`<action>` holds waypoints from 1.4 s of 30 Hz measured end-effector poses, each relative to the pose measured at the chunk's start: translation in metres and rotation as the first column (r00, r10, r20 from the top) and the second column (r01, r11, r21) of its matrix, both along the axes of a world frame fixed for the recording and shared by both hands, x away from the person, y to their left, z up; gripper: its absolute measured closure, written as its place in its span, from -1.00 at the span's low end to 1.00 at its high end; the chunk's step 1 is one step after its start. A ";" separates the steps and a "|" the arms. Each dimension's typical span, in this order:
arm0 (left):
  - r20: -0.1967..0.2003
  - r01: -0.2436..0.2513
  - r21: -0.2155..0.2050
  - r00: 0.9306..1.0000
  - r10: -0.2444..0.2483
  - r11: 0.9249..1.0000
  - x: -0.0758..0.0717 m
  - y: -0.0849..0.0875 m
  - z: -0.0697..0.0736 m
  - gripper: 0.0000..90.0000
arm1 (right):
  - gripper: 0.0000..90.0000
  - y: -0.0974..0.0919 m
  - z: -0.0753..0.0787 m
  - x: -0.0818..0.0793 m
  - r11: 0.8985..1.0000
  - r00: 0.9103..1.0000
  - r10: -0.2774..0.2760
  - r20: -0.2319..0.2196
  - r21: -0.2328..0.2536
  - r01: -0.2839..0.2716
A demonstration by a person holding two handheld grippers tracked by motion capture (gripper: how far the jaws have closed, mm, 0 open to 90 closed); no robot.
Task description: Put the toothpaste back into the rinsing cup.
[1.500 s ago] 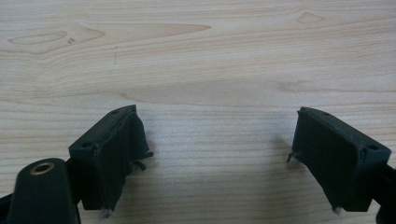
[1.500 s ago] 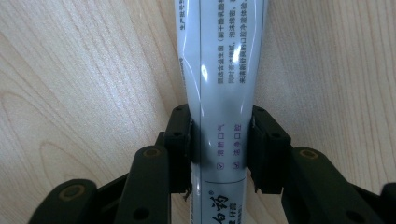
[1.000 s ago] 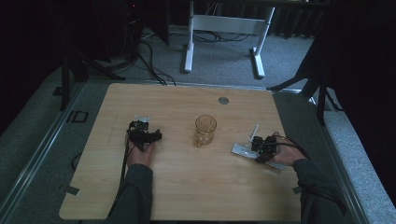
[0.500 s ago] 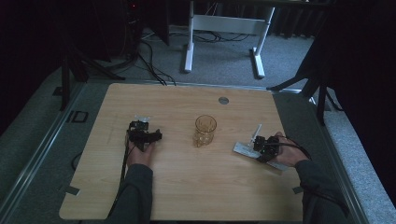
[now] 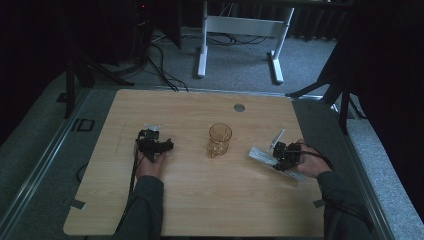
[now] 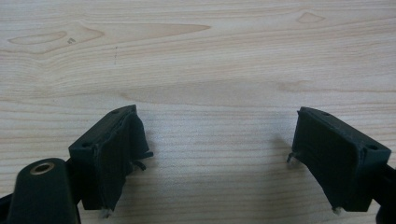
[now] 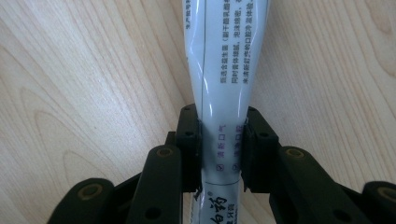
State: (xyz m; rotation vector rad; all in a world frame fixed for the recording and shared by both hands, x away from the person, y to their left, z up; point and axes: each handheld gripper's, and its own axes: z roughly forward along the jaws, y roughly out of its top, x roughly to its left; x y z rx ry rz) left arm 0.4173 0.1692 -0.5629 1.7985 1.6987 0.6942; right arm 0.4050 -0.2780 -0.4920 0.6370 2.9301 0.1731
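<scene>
between the right gripper (image 7: 220, 154) fingers (image 7: 189, 149) — white tube (image 7: 224, 70), pinched, flat on table (image 7: 70, 93)

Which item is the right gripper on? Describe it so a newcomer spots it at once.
On the wooden table, look right of the amber glass at its middle. The tube lies flat there, clamped between the right gripper pads. It is white and glossy with printed text, unlike the clear glass.

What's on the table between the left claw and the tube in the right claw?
In the high view, a glass cup stands between the left claw and the tube; otherwise bare table.
</scene>
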 end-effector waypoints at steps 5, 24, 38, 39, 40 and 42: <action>0.000 0.000 0.000 1.000 0.000 1.000 0.000 0.000 0.000 -0.67 | 0.61 -0.001 0.004 0.001 0.999 1.000 -0.011 0.007 0.037 0.011; 0.000 0.000 0.000 1.000 0.000 1.000 0.000 0.000 0.000 -0.67 | 0.62 -0.002 0.011 0.007 0.985 0.995 -0.079 0.067 0.161 0.067; 0.000 0.000 0.000 1.000 0.000 1.000 0.000 0.000 0.000 -0.67 | 0.63 0.001 0.018 0.011 0.970 0.991 -0.102 0.087 0.228 0.079; 0.000 0.000 0.000 1.000 0.000 1.000 0.000 0.000 0.000 -0.67 | 0.63 0.001 0.018 0.011 0.969 0.991 -0.105 0.088 0.235 0.082; 0.000 0.000 0.000 1.000 0.000 1.000 0.000 0.000 0.000 -0.67 | 0.63 0.002 0.019 0.012 0.967 0.990 -0.106 0.087 0.239 0.083; 0.000 0.000 0.000 1.000 0.000 1.000 0.000 0.000 0.000 -0.67 | 0.63 0.003 0.019 0.013 0.967 0.991 -0.104 0.088 0.243 0.080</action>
